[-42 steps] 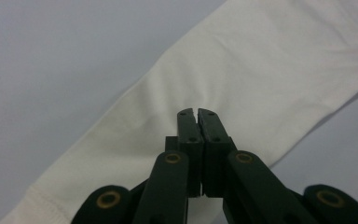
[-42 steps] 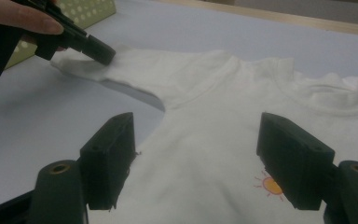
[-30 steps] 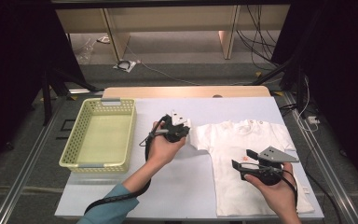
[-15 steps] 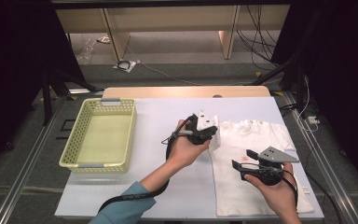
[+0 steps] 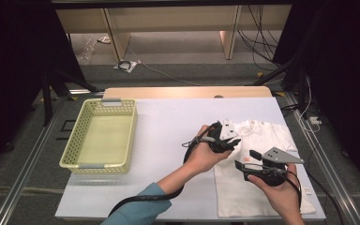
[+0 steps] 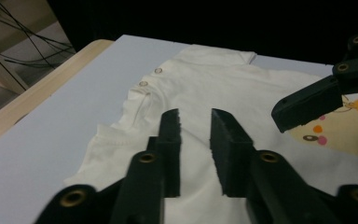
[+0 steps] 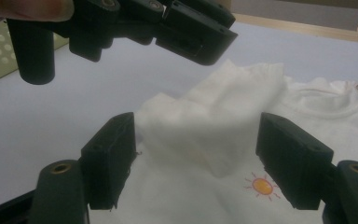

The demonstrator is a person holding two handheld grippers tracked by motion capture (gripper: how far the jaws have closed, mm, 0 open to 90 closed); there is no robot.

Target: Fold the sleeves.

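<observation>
While the white T-shirt (image 5: 258,164) lies flat right of the yellow basket (image 5: 101,136), the left gripper (image 5: 232,142), jaws just parting narrowly with nothing between them, hovers over its folded sleeve; the right gripper (image 5: 243,159) gapes wide above the shirt's front, holding nothing.

No readable text anywhere (the shirt (image 7: 261,186) bears just a sun drawing).
</observation>
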